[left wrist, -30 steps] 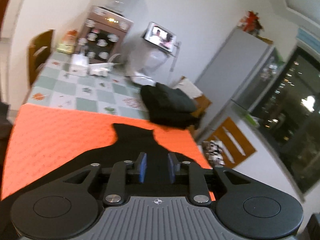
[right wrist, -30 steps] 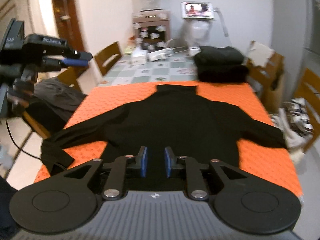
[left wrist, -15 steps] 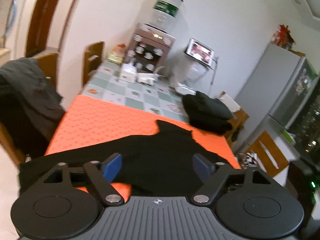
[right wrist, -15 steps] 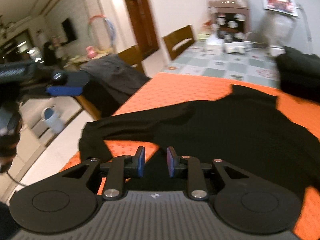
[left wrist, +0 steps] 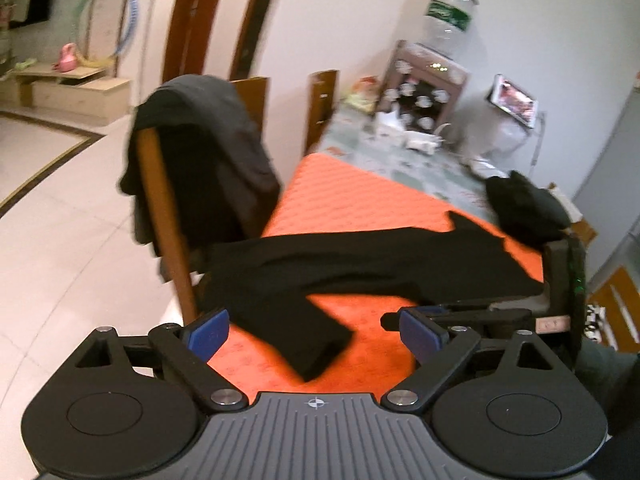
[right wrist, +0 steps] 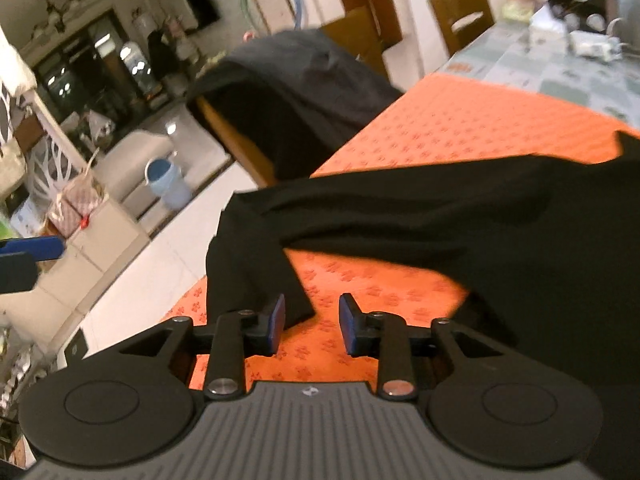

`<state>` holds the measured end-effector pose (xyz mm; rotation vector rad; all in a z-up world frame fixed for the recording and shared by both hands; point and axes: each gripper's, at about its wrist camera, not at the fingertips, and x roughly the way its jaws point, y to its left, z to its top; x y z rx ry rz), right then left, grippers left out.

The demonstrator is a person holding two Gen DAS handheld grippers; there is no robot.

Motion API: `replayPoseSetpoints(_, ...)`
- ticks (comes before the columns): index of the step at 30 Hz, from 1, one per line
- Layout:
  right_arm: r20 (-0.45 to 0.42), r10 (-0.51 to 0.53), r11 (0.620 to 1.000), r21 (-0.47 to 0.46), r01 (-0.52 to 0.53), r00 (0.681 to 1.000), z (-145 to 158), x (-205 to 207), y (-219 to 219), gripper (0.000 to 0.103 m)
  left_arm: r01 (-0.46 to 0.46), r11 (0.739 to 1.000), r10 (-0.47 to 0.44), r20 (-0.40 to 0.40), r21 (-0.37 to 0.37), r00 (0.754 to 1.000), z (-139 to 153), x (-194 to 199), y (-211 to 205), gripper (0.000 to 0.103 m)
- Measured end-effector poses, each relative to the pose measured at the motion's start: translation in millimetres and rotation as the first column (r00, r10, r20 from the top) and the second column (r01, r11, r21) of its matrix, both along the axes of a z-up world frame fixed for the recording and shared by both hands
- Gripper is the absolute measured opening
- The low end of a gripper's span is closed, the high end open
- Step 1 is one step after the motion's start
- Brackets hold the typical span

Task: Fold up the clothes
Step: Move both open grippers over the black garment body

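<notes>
A black long-sleeved top (left wrist: 360, 264) lies spread on the orange mat (left wrist: 360, 196); it also shows in the right wrist view (right wrist: 460, 216). Its left sleeve end (left wrist: 308, 340) lies bent back near the mat's front left corner. My left gripper (left wrist: 314, 332) is wide open and empty, just above that sleeve end. My right gripper (right wrist: 311, 322) is partly open and empty, with the sleeve cuff (right wrist: 256, 276) just ahead of its left finger. The right gripper also shows in the left wrist view (left wrist: 560, 292).
A wooden chair (left wrist: 168, 216) draped with a dark grey garment (left wrist: 204, 152) stands at the mat's left edge. A folded pile of black clothes (left wrist: 524, 208) sits at the far right. Boxes and a water dispenser (left wrist: 432, 80) stand at the table's far end.
Both grippers have swung left toward the sleeve end. The left gripper opened wide from shut. The right gripper has opened a little.
</notes>
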<state>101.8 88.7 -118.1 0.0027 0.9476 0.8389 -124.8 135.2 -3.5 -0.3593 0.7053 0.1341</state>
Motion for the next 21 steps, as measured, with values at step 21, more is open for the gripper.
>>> replayPoseSetpoints(21,0.003,0.012,0.995,-0.095,-0.011,1.000,22,11,5,0.003,0.025,0.997,-0.023,-0.031,0.070,0.999,-35,26,51,0.093)
